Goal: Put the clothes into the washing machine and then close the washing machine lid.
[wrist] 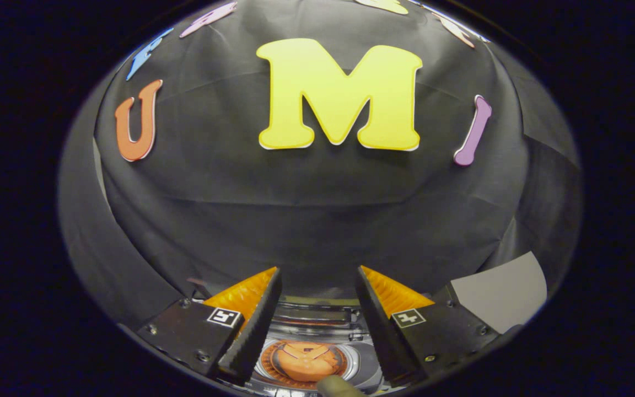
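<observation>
Tool [317, 325] fingers spread wide, empty, above the washing machine [309, 361]; closing off-target could miss the clothes.

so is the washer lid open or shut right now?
Open, it seems: between the spread gripper fingers the small washing machine's round drum rim and orange pulsator disc lie exposed. The lid itself cannot be made out.
</observation>
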